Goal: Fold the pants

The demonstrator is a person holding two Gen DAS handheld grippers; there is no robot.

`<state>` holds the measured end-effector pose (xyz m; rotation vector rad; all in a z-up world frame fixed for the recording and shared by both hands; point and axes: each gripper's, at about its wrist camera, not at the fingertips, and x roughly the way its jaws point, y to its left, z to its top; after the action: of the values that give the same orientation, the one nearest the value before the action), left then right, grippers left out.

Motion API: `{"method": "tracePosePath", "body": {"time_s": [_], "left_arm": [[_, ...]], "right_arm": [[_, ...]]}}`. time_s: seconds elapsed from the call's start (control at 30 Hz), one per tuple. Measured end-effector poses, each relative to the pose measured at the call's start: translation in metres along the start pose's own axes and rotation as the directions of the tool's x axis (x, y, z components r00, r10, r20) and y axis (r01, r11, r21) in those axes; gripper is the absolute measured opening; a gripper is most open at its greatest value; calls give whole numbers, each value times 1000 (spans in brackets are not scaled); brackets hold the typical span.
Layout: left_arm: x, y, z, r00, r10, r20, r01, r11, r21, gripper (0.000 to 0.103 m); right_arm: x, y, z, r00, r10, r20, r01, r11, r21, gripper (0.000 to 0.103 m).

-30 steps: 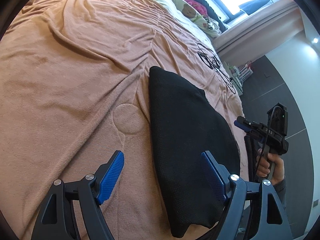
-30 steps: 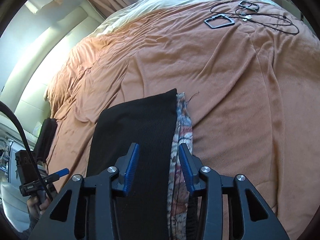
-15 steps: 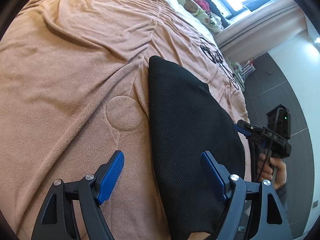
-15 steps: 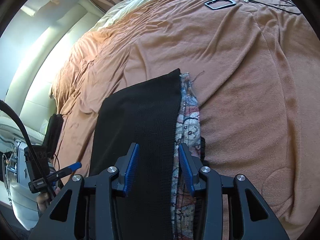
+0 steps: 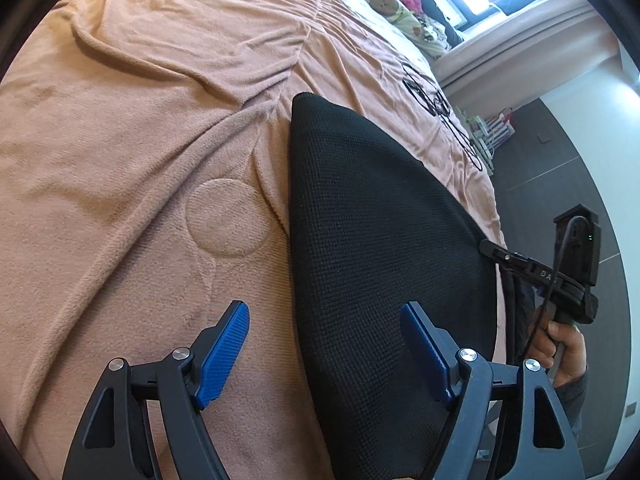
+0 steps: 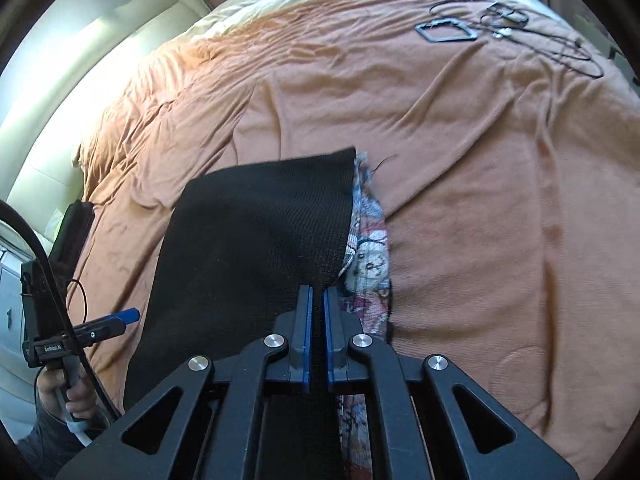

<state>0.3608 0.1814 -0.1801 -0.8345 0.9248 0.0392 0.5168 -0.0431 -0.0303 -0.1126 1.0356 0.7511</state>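
The black knit pants lie folded in a long strip on the peach blanket. They also show in the right wrist view, with a patterned inner layer along their right edge. My left gripper is open, its jaws straddling the near left edge of the pants. My right gripper is shut on the near edge of the pants. It also shows from the side in the left wrist view at the pants' right edge.
Black cables and a dark frame lie on the far part of the blanket. Pillows and soft toys sit at the head of the bed. The bed edge and dark floor are to the right.
My right gripper has closed from open onto the pants' near edge. My left gripper stays open and has moved a little closer to the pants.
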Motion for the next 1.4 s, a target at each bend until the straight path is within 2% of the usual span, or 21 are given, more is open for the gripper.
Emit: {"method": "tracePosePath", "body": {"time_s": [0.2, 0.3, 0.4, 0.47, 0.5, 0.6, 0.67, 0.73, 0.77, 0.93, 1.1, 1.4], "left_arm": [[10, -5, -5, 1000, -16, -26, 15, 1000, -8, 78], [17, -5, -9, 998, -39, -51, 38, 999, -20, 73], [25, -4, -15, 995, -53, -81, 50, 998, -37, 60], [28, -5, -19, 995, -53, -89, 51, 998, -34, 50], [28, -5, -20, 995, -52, -89, 49, 998, -32, 48], [28, -5, -20, 995, -49, -87, 47, 999, -28, 42], [29, -6, -19, 994, -53, -91, 51, 998, -30, 41], [28, -5, -20, 994, -54, -91, 51, 998, -29, 41], [28, -5, -20, 994, -54, -90, 52, 998, -29, 41], [29, -6, -19, 994, -54, -94, 52, 998, -29, 41], [28, -7, -20, 994, -55, -95, 53, 998, -24, 41], [32, -10, -17, 993, -53, -102, 52, 998, -20, 41]], "right_arm": [[-9, -6, -6, 998, -68, 17, 67, 998, 9, 2], [1, -7, -6, 998, -62, -4, 62, 998, 23, 2], [12, -8, -5, 998, -48, -28, 49, 998, 41, 2], [11, -10, -6, 999, -29, -17, 30, 998, 60, 3], [9, -13, -5, 1000, -14, -7, 14, 997, 70, 4], [1, -19, -11, 1000, 18, -5, -17, 996, 90, 13], [-6, -24, -17, 1000, 17, -3, -17, 995, 93, 25], [-13, -31, -25, 999, 45, 2, -45, 993, 105, 57], [-17, -34, -29, 998, 57, 11, -58, 992, 110, 60], [-24, -53, -57, 987, 162, 2, -161, 975, 150, 61], [-21, -66, -81, 978, 208, -33, -200, 968, 151, 61], [-13, -79, -108, 956, 291, -45, -277, 941, 195, 61]]}}
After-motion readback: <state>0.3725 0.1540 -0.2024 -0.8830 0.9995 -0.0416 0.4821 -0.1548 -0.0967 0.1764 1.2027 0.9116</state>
